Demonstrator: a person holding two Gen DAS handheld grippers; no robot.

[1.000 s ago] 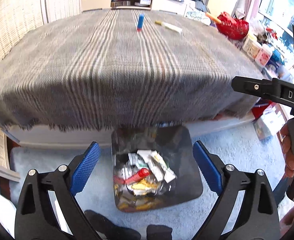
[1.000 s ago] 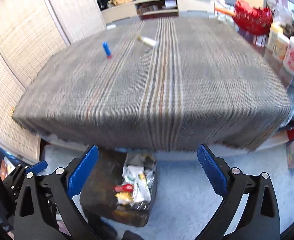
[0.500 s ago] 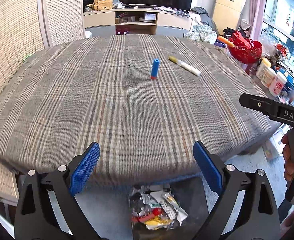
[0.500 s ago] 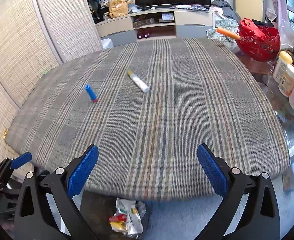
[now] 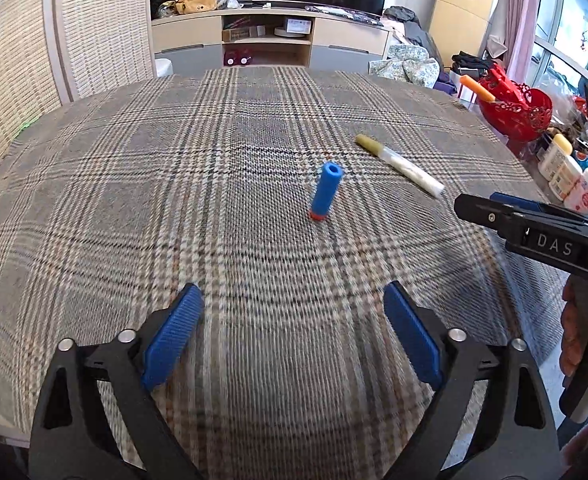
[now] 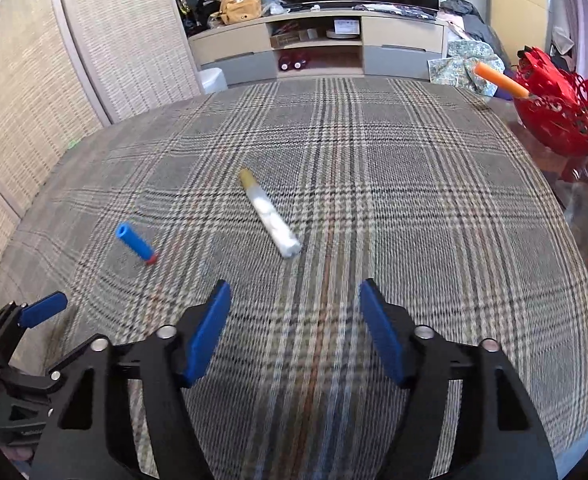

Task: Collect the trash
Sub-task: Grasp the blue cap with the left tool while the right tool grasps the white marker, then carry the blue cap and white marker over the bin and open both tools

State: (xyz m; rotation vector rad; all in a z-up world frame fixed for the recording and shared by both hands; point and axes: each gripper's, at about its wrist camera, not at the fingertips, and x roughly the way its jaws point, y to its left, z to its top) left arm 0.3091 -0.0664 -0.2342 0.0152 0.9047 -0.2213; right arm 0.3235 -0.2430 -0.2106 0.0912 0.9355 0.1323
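A blue foam tube with a red tip (image 5: pixel 324 192) lies on the plaid tablecloth (image 5: pixel 174 184), ahead of my left gripper (image 5: pixel 292 332), which is open and empty. It also shows in the right wrist view (image 6: pixel 136 243). A white tube with a yellow cap (image 5: pixel 397 165) lies to its right; in the right wrist view this white tube (image 6: pixel 269 213) is just ahead of my right gripper (image 6: pixel 294 324), open and empty. The right gripper (image 5: pixel 533 220) shows at the right of the left wrist view. The trash bin is out of view.
A red basket (image 6: pixel 561 114) with an orange stick stands off the table's far right corner. Bottles (image 5: pixel 569 172) stand to the right. A TV cabinet (image 6: pixel 317 50) lies behind the table and a woven screen (image 5: pixel 94 28) on the left.
Both grippers have risen from over the floor bin and moved forward over the table. The bin has dropped out of view. The tubes are closer. The right jaws have narrowed slightly.
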